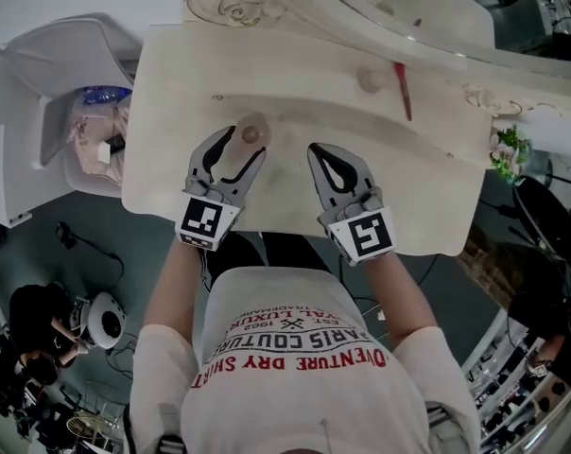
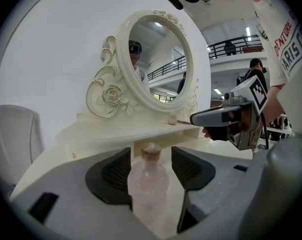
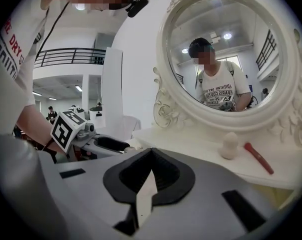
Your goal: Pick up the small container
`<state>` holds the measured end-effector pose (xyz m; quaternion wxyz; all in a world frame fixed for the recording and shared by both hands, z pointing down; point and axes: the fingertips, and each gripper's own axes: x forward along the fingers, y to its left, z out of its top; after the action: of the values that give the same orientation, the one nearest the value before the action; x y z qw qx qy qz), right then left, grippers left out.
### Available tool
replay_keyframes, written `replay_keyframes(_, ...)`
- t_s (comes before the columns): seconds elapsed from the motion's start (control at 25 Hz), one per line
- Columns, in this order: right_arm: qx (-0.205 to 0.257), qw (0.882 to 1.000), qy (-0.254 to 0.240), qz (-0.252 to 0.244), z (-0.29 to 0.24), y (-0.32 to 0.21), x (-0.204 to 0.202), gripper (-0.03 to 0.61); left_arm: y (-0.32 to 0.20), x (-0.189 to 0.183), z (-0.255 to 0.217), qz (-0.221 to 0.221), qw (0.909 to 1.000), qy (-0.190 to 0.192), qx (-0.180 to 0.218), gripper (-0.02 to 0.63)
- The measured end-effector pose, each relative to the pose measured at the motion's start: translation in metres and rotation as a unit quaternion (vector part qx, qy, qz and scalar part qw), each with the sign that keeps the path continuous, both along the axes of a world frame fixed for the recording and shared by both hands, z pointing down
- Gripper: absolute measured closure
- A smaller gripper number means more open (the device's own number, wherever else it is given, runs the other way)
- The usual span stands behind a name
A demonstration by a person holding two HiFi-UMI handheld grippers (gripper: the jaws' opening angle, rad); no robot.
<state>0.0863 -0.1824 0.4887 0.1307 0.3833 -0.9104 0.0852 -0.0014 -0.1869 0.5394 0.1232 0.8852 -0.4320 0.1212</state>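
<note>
Cream-coloured and scalloped at its edge, the dressing table [image 1: 437, 206] fills the space in front of us, with an oval mirror [image 2: 158, 59] in a carved frame rising at its back. The small container [image 2: 148, 181], a pale pink bottle with a cork-like cap, stands upright on the tabletop, well forward of the raised shelf.

We hold the left gripper [image 1: 242, 146] low and level so that its jaws straddle the bottle. They stand wide apart, one pad on each side and neither pressing. A clear gap shows on the bottle's right, while its left flank sits very near the other pad, and we cannot tell whether they touch. That placement looks like the set-up for a squeeze around the bottle's body, below the cap. Closing evenly should matter, since a light, tall bottle could tip if one pad arrives first.

Our right gripper [image 1: 320, 154] rests just beside the left one with its jaws together on nothing, seemingly parked out of the way. On the shelf, a small egg-shaped sponge [image 3: 230, 145] and a red brush [image 3: 258, 158] lie near each other, far from either gripper.
</note>
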Motion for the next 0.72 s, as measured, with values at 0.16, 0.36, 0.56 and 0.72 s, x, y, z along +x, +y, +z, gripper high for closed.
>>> replay_keyframes(0.16, -0.007, 1.0, 0.001, 0.001, 0.009, -0.001, 0.004, 0.58, -0.009, 0.005, 0.009, 0.0, 0.9999, -0.01, 0.0, 0.376)
replay_keyframes(0.36, -0.013, 1.0, 0.005, 0.004, 0.015, -0.001, 0.011, 0.58, -0.019, 0.012, 0.012, -0.002, 0.9999, -0.012, 0.004, 0.377)
replay_keyframes(0.56, -0.015, 1.0, 0.005, 0.012, 0.014, -0.002, 0.018, 0.58, -0.024, 0.015, 0.02, 0.002, 0.9994, -0.035, 0.008, 0.438)
replay_keyframes(0.72, -0.022, 0.999, 0.027, 0.019, 0.017, -0.004, 0.025, 0.58, -0.025, 0.016, 0.02, 0.003, 0.999, -0.039, 0.02, 0.469)
